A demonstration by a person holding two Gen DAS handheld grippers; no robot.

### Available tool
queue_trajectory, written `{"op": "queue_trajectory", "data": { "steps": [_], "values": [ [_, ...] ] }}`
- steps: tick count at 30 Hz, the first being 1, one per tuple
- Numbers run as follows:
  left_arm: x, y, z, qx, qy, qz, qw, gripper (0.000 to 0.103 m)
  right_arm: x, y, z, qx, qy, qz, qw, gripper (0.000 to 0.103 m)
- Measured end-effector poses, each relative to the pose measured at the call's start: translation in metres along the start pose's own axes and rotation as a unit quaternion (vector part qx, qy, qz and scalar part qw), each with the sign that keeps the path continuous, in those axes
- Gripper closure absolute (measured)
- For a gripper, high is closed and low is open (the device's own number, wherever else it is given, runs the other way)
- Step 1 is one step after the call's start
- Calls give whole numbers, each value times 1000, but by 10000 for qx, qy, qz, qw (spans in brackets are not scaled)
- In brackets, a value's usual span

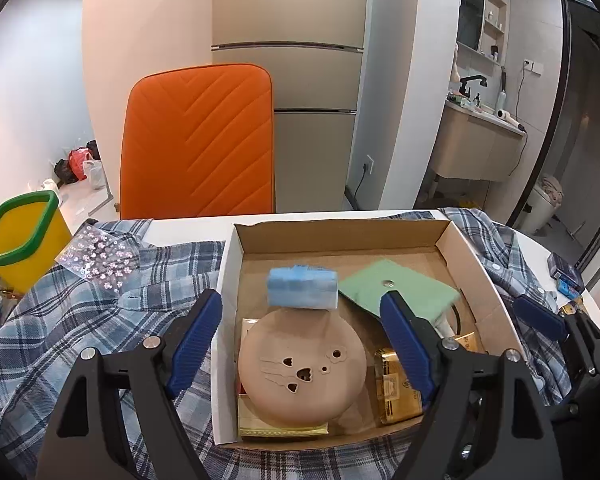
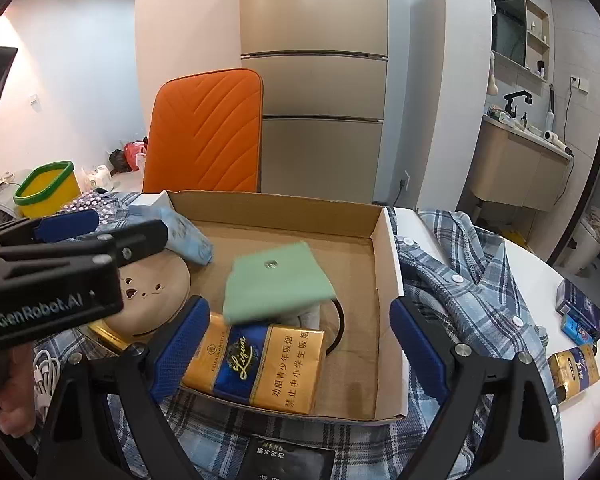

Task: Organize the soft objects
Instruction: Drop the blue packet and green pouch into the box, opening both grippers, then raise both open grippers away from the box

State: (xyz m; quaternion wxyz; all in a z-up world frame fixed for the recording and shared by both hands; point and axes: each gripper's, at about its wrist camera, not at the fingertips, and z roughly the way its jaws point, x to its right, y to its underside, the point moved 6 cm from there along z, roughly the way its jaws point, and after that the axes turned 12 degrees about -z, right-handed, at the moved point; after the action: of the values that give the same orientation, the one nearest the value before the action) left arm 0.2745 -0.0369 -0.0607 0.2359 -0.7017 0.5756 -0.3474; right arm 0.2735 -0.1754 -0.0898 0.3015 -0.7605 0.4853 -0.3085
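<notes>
Left wrist view: your left gripper [image 1: 300, 320] hangs over the cardboard box [image 1: 466, 248], jaws spread wide, nothing between the pads. The left finger sits outside the box's left wall over the plaid shirt [image 1: 60, 320]; the right finger is inside, near the green cloth [image 1: 396, 286]. The back half of the box floor is bare; the front is crowded. The table's far edge runs just behind the box, with an orange chair [image 1: 198, 140] right behind it.

Right wrist view: your right gripper [image 2: 296, 344] is also spread wide, holding nothing. Its left finger lies beside the gold cigarette pack [image 2: 260, 364]; its right finger is outside the box's right wall, over the shirt. The right strip of the box floor is open.

Writing: "Liqun" in script on the pack's blue band, Chinese characters down its gold face. "GenRobot.AI" on the left gripper body.

Task things: the green cloth is a flat square fold, blurred, lying tilted mid-box and overlapping the pack's far edge. The blue tissue pack [image 1: 302, 288] is soft, pale and blurred, and sits behind the round tan disc [image 1: 302, 364] with heart-shaped cutouts. The shirt is blue-and-white checked with white buttons, rumpled under and around the box. A yellow bin [image 1: 20, 244] with a green rim stands off the table's left.
</notes>
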Motion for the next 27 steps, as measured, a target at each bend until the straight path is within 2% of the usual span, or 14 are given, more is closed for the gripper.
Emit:
{"op": "queue_trajectory", "data": {
  "steps": [7, 12, 22, 24, 25, 27],
  "values": [
    [3, -4, -14, 151, 36, 17, 9999, 23, 5, -5, -15, 161, 74, 66, 9998, 10],
    [8, -10, -35, 333, 202, -56, 9992, 23, 11, -11, -36, 414, 139, 143, 9989, 10],
    [16, -27, -105, 1106, 466, 20, 9928, 23, 21, -38, -102, 1139, 451, 123, 9924, 10],
    [14, -28, -119, 1299, 515, 20, 9902, 15, 24, -43, -116, 1280, 503, 142, 9904, 10],
    [13, -29, -127, 1431, 544, 24, 9882, 5, 26, -46, -126, 1364, 538, 168, 9890, 10],
    [9, -29, -145, 1749, 578, -11, 9829, 1, 28, -47, -138, 1451, 614, 194, 9873, 10]
  ]
}}
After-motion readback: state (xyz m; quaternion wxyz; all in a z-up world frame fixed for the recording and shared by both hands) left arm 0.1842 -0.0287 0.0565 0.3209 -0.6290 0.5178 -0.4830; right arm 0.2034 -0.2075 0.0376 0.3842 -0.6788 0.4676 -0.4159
